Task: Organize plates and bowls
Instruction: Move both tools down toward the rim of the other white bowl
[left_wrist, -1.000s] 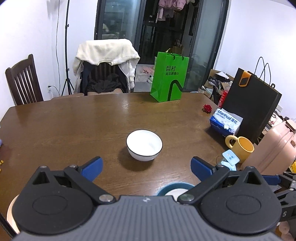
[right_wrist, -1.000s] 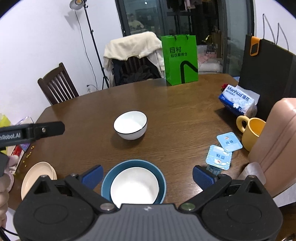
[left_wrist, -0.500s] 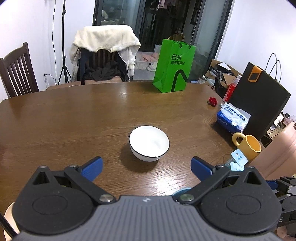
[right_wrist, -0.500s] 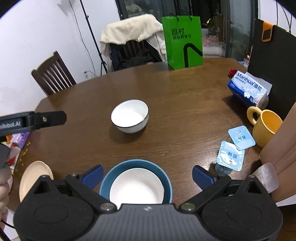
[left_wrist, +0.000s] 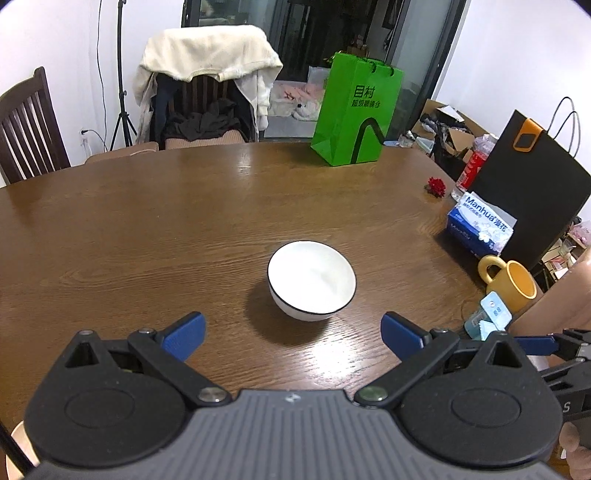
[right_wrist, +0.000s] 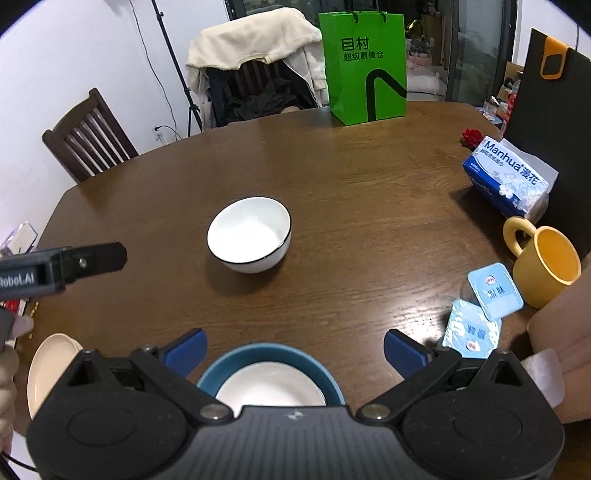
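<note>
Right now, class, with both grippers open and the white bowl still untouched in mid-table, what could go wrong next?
1. The white bowl has a smooth, rounded wall; the left gripper might pinch its rim and tip or slide it.
2. The right gripper hovers over the blue plate; lowering carelessly could knock the white dish on it.
3. The yellow mug stands close on the right.

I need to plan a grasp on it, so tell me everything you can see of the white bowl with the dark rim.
The white bowl is round and deep, glossy like glazed ceramic, with a thin black line around its rim. It looks empty. It stands upright on the wooden table, near the middle, apart from the other dishes. Nothing but the table touches it; both grippers are open and short of it.
</note>
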